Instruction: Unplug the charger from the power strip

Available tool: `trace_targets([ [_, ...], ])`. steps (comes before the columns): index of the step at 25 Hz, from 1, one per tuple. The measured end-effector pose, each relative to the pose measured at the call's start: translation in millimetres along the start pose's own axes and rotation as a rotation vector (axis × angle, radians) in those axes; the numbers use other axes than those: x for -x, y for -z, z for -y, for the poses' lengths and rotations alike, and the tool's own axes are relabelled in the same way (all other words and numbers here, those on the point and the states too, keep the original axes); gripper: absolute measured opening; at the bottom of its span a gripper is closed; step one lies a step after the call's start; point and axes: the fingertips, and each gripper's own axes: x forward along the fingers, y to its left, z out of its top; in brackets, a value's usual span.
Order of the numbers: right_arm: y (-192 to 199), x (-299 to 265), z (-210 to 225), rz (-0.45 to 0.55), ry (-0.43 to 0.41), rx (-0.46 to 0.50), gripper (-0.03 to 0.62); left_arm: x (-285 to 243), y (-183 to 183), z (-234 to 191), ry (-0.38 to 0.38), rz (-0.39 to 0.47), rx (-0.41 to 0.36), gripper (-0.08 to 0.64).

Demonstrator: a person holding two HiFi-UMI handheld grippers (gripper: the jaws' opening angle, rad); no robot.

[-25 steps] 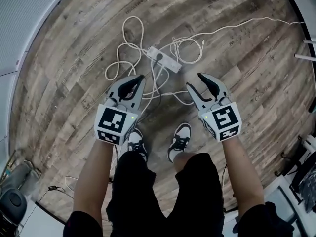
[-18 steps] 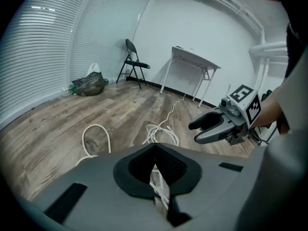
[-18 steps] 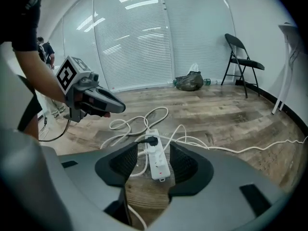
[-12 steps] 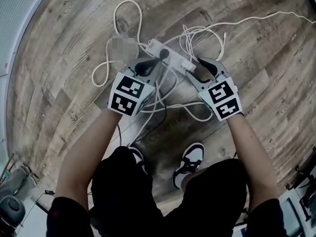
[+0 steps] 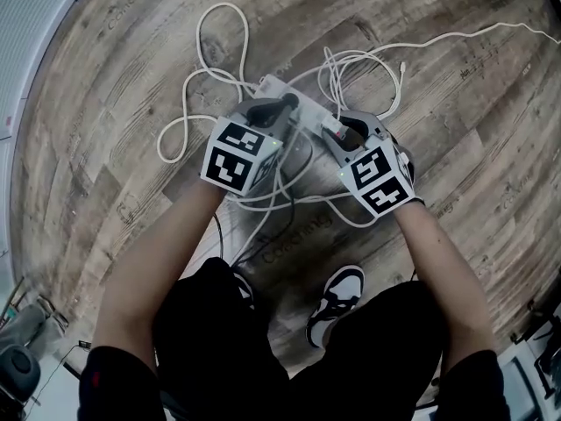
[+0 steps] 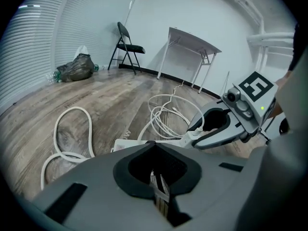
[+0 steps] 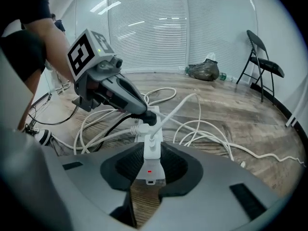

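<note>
Because both grippers crowd over it, the power strip (image 5: 275,86) shows only its far left end in the head view, on the wood floor (image 5: 123,130) ahead of the person's shoes (image 5: 337,292). One charger (image 7: 151,148), white, stands on the strip's right part between the fingers of the right gripper (image 5: 338,132), which have just been closing and now pinch it on both sides. A red light (image 7: 149,171) glows on the white body just nearer than it; whether that is charger or strip is hard to tell. The left gripper (image 5: 286,103) has its fingers pressed together, holding nothing, its tip down beside the one black plug (image 7: 150,120) to the left of the charger; contact cannot be judged. White cables (image 7: 173,115) lie looped around the strip, too tangled to count. Far off stand one folding chair (image 6: 126,42), one table (image 6: 192,42) and one dark bag (image 6: 74,67). Two shoes show, the left one mostly hidden under a leg.
</note>
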Motion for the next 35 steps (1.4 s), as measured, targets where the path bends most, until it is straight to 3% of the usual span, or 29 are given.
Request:
trace_targets([
  [8,-16.8,6.4,0.9,0.028,0.001,0.067,0.107,-2.1,1.1,2.3,0.034,-0.02,-0.035,0.018],
  [12,-31.9,23.8,8.6,0.054,0.011,0.021,0.107,16.7,-14.9,5.9,0.053,0.031,-0.02,0.018],
  [16,-55.2,69.5,12.1,0.091,0.045,-0.066,0.107,60.7,-54.1,17.7,0.015,0.084,-0.007,0.017],
  [20,-95.2,136.2,-7.8,0.137,0.009,-0.155,0.107,119.8,-104.2,46.5,-0.012,0.133,-0.038,0.018],
  [25,-156.1,238.4,-37.1,0.183,0.016,-0.185,0.107,209.8,-174.2,89.7,-0.036,0.207,-0.057,0.018],
  [29,-204.4,321.4,-59.9,0.241,0.027,-0.244,0.107,287.7,-218.2,120.4,-0.023,0.222,-0.036,0.017],
  [35,-280.3,438.4,-89.1,0.314,0.091,-0.33,0.107,431.8,-275.6,150.8,-0.06,0.258,0.006,0.018],
])
